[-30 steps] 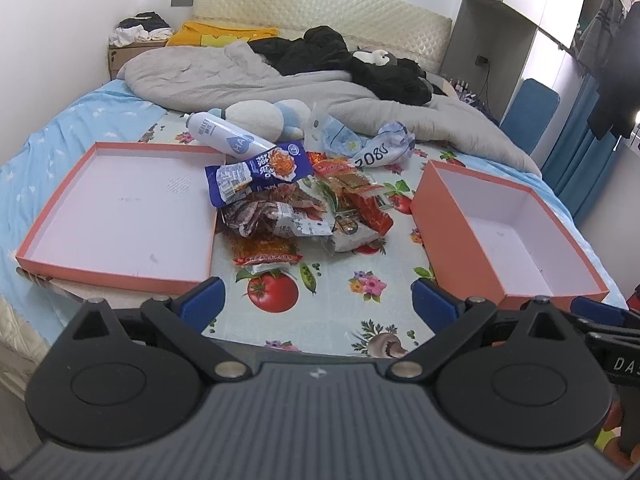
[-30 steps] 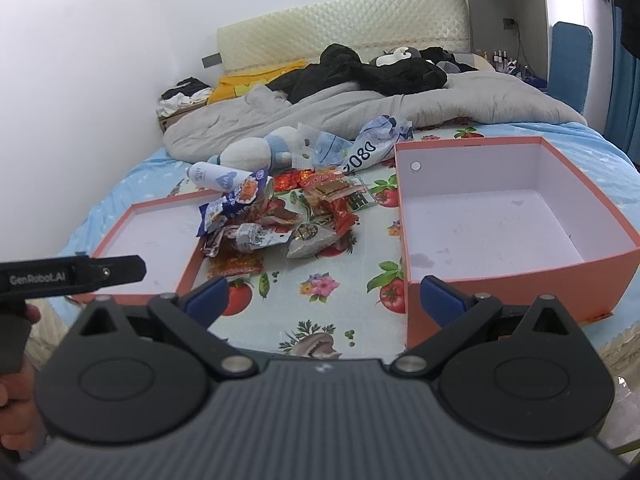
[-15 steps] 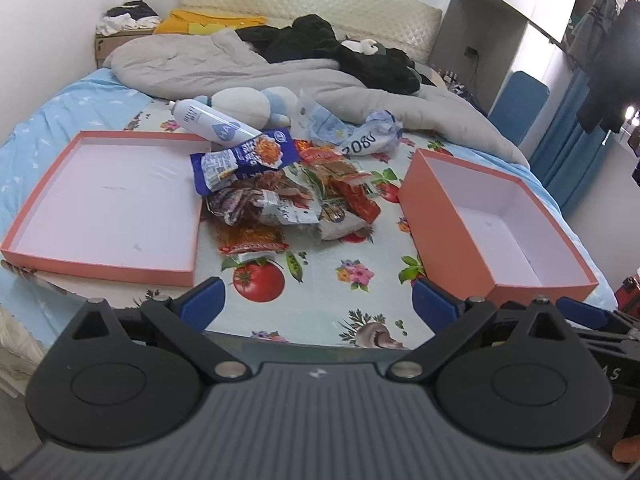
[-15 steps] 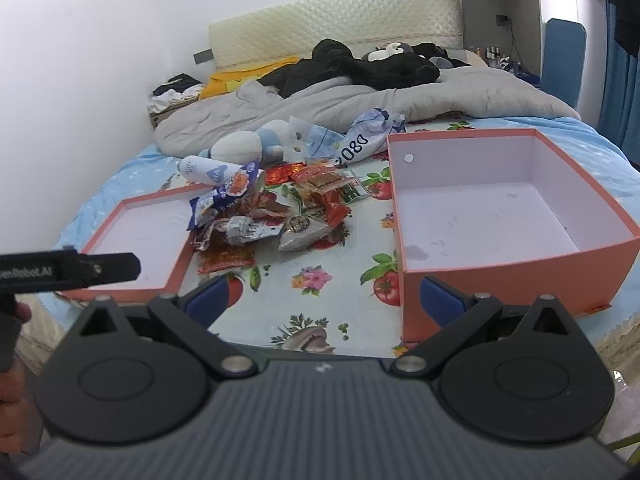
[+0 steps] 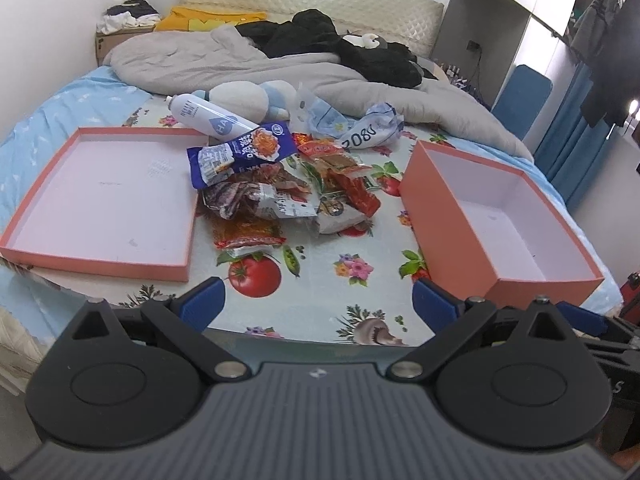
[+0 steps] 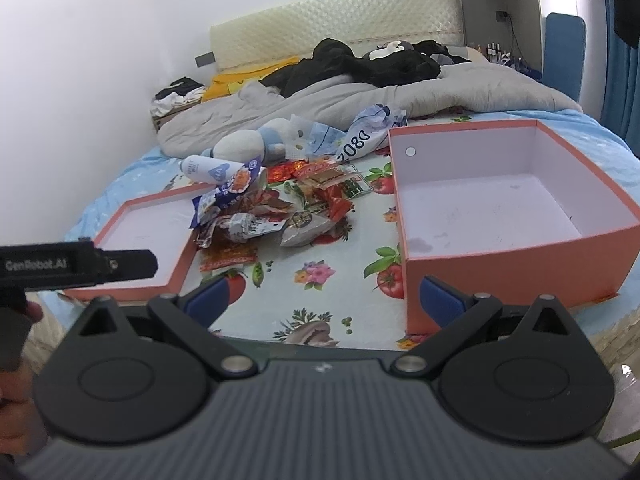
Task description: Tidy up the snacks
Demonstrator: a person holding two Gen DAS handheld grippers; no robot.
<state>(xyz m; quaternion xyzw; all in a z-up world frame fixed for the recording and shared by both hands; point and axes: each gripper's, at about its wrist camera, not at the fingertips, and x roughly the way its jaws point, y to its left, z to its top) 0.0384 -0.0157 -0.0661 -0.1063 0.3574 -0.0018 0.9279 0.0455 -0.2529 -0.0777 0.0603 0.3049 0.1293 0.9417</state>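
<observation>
A heap of snack packets [image 5: 280,192] lies on the flowered cloth between two orange boxes; it also shows in the right wrist view [image 6: 276,208]. A blue noodle packet [image 5: 244,152] tops the heap. The shallow orange lid [image 5: 24,216] lies left, the deep orange box [image 5: 440,216] right, both empty; the box also shows in the right wrist view [image 6: 520,264]. My left gripper [image 5: 320,304] is open and empty, near the cloth's front edge. My right gripper [image 6: 324,296] is open and empty, in front of the deep box.
A white bottle [image 5: 208,118], a plush toy [image 5: 248,98] and crumpled blue wrappers [image 5: 360,128] lie behind the heap. A grey duvet [image 5: 240,64] and black clothes [image 5: 344,48] fill the bed's back. The left gripper's body [image 6: 72,266] shows at left in the right wrist view.
Both cameras have drawn back and risen slightly, so the bed scene sits a little further off. Both grippers stay open. Nothing on the bed has moved.
</observation>
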